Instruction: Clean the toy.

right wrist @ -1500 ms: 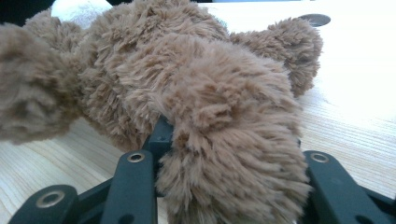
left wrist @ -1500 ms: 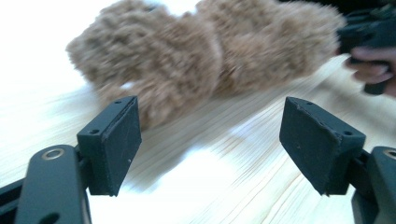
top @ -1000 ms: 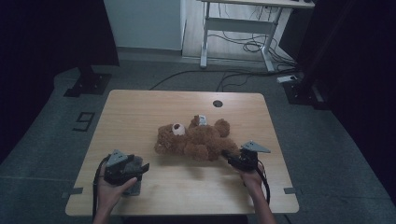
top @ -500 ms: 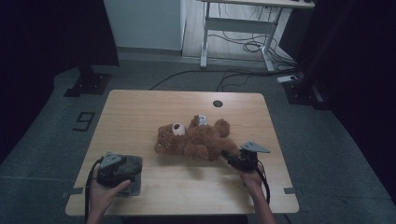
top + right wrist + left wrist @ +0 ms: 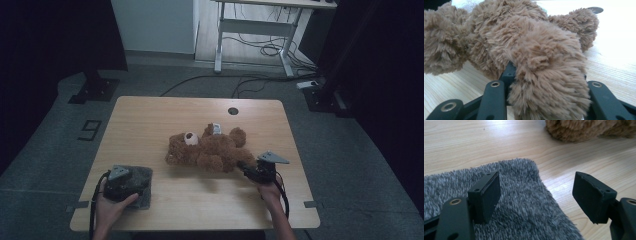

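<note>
1. A brown teddy bear (image 5: 210,150) lies on its back near the middle of the light wooden surface (image 5: 150,120), head toward the left of the high view and legs toward the right.
2. The right tongs (image 5: 246,168) sit at the bear's lower right end, with the person's right hand (image 5: 270,189) behind them near the front edge of the surface.
3. In the right gripper view a thick furry limb of the bear (image 5: 549,85) fills the gap between the two black jaws and bulges over them, so the right tongs are clenched on that limb.
4. A grey fuzzy cloth (image 5: 142,185) lies flat at the front left corner of the surface, well apart from the bear.
5. The left tongs (image 5: 131,184) rest low over that cloth, gripped by the person's left hand (image 5: 111,207).
6. In the left gripper view the left tongs (image 5: 541,195) stand released: the jaws are spread wide, one above the cloth (image 5: 524,205), the other past its edge over bare wood, nothing pinched between them.
7. A corner of the bear (image 5: 584,130) shows farther off in that view.
</note>
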